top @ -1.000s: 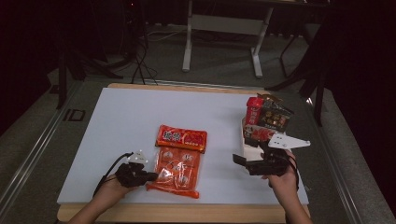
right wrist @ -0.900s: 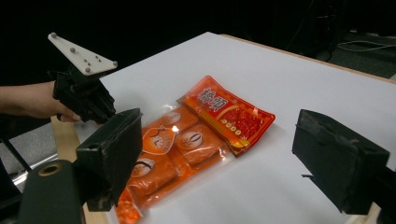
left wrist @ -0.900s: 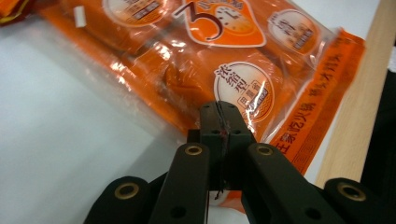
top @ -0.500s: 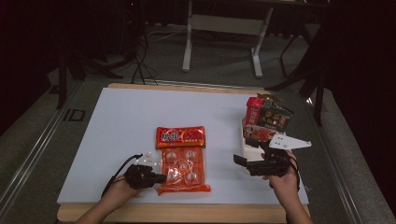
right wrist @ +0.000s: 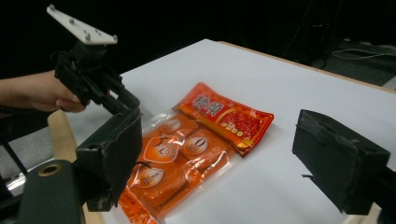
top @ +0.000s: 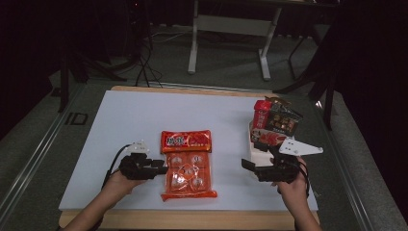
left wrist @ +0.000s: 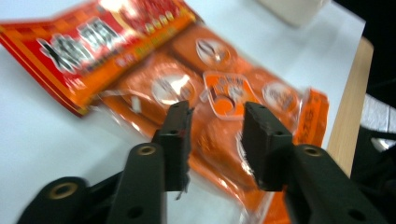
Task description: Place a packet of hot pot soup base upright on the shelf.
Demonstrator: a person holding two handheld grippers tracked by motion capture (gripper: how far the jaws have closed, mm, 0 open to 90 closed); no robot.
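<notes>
Orange snack packet (top: 187, 163) beside left gripper (top: 161, 168), right gripper (top: 246, 166) level, both jaws apart.

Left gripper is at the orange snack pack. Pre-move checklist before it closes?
1. Left gripper jaws open: ok, a clear gap shows between them.
2. Flat orange-and-red plastic snack pack lined up with the jaws: ok, in the left gripper view its clear lower part sits right ahead of the gap.
3. Pack actually between the jaws: cannot tell, the view is blurred.
4. Pack lying flat on the white table top: ok.
5. Right gripper out of the way: ok, open and apart from the pack on its other side.
6. Cardboard box of snack packets clear of the pack: ok, it stands off at the table's right.
</notes>
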